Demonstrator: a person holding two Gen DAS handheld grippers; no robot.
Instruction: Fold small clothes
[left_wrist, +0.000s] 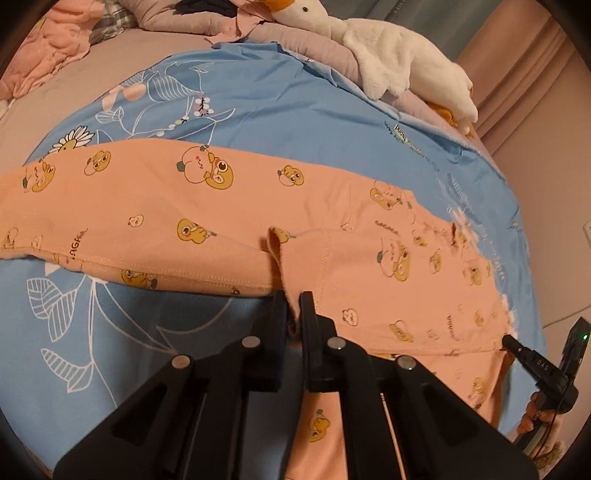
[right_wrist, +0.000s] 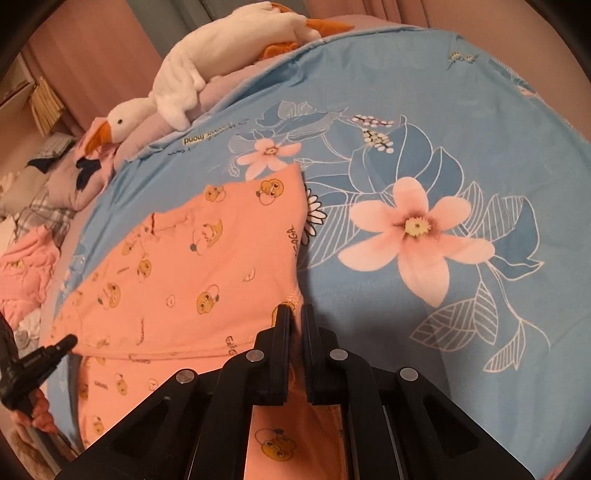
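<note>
The left tool (left_wrist: 293, 306) is closed, its two black fingers pinched on a bunched fold of the peach trousers (left_wrist: 207, 206) at the near edge, about where the crotch seam meets the leg. The right tool (right_wrist: 295, 321) is closed as well, nipping the near hem of the same garment at its right-hand corner. Both point steeply down at the bed.

From the left tool the trousers run away mostly to the left as one long leg, its long axis lying across the left wrist view, with the wider waist part spreading right toward the other tool, whose tip shows at the right edge. From the right tool the cloth rises up and to the left, and the bare blue sheet (right_wrist: 461, 110) lies to its right. Judging from this, each hand already has its own near corner, and the coming fold likely carries the near edge over, across the long axis, toward the far edge; the left hand is nearer the leg, the right nearer the waist.

The trousers lie flat on the sheet, printed with duck cartoons and a repeated word of which "AGAGA" can be read. The sheet carries a small label, upside down in the right wrist view, only partly legible. A plush goose (left_wrist: 388, 55) lies at the far edge of the bed.
</note>
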